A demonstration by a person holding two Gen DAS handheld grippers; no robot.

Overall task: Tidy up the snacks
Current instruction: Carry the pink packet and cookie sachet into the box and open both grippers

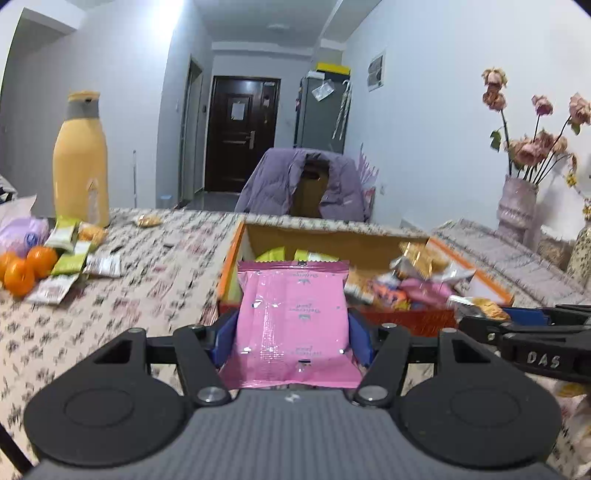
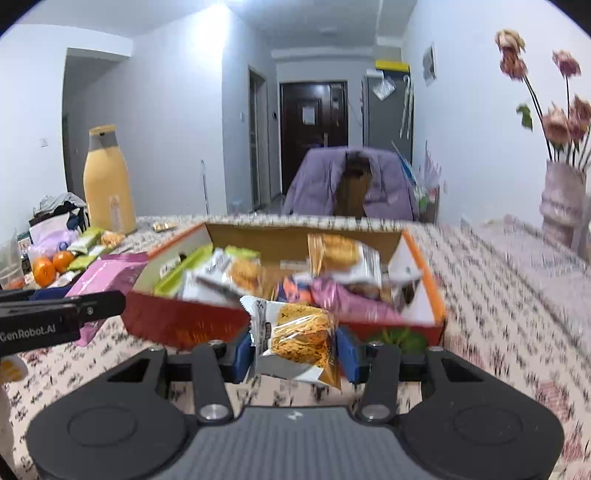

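Overhead, white ceiling; floral tablecloth.

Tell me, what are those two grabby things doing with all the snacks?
A person is tidying snacks into the open cardboard box on the table. The left gripper has its jaws closed on a pink packet, and the right gripper has its jaws closed on an orange snack packet. Both are held up in front of the box, which already has many snacks inside. More packets and some oranges wait beside the yellow bottle.
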